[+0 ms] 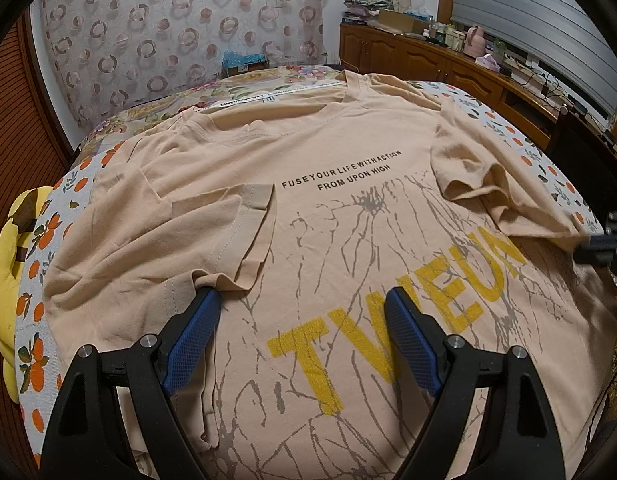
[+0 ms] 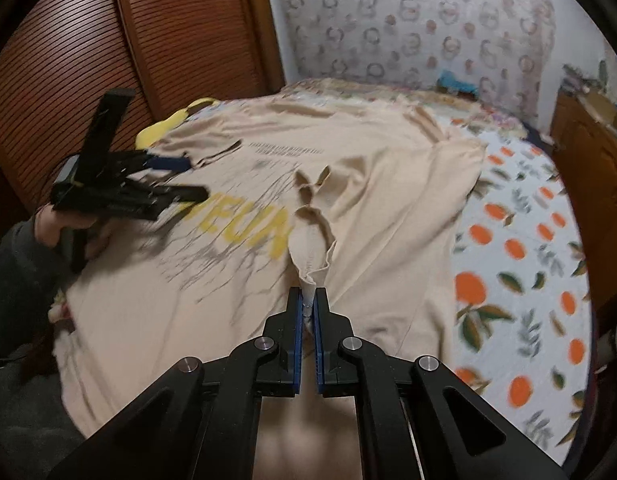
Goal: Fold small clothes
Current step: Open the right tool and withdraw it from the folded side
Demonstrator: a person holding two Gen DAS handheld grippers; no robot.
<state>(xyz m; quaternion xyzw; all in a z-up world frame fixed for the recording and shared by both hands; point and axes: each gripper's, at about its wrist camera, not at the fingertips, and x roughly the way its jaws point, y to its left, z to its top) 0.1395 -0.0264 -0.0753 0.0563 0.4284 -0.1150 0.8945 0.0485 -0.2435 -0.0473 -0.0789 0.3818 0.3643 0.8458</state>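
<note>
A beige T-shirt [image 1: 328, 208] with yellow letters and a black line of text lies face up on the bed. Its left sleeve [image 1: 228, 232] is folded in over the chest. My left gripper [image 1: 304, 300] stands open low over the shirt's front, its left fingertip [image 1: 210, 300] touching the sleeve's bunched edge. In the right wrist view my right gripper [image 2: 307, 300] is shut on a pinched ridge of the shirt's [image 2: 368, 200] right sleeve fabric [image 2: 312, 248]. The left gripper [image 2: 184, 178], held by a hand, is blurred at the shirt's far side. The right gripper [image 1: 600, 240] shows at the left wrist view's right edge.
The bed sheet [image 2: 520, 248] has an orange-fruit print. A yellow plush [image 1: 4, 280] lies at the bed's left edge beside a slatted wooden door [image 2: 88, 40]. A wooden cabinet [image 1: 428, 60] with clutter on top stands along the right wall. A patterned curtain [image 1: 168, 32] hangs behind the bed.
</note>
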